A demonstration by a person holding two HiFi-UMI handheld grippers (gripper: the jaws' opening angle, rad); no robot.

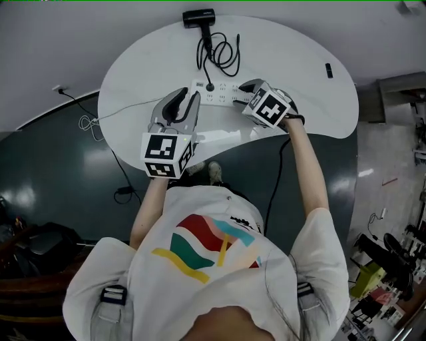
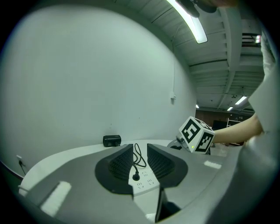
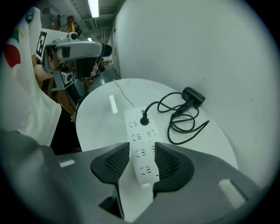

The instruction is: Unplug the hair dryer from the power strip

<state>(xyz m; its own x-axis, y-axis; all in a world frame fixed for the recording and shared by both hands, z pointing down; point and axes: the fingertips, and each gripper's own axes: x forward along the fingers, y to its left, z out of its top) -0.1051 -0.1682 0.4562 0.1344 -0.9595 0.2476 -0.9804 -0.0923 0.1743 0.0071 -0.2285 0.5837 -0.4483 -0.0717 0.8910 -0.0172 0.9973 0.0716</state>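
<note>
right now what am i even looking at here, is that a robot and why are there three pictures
There is no robot. A person holds a two-jaw tool in each hand, the left gripper and the right gripper. The marker cubes are parts of them.

The head view comes from a camera on the person's head, looking down. The left and right gripper views come from cameras riding on each gripper, looking along its jaws.

On the white table lie a white power strip, a black hair dryer and its looped cord. The cord's plug sits in the strip.

Nothing is held, and both grippers' jaws stand apart. The left gripper points toward the strip. The right gripper has the strip's end between its jaws, not visibly gripped.
</note>
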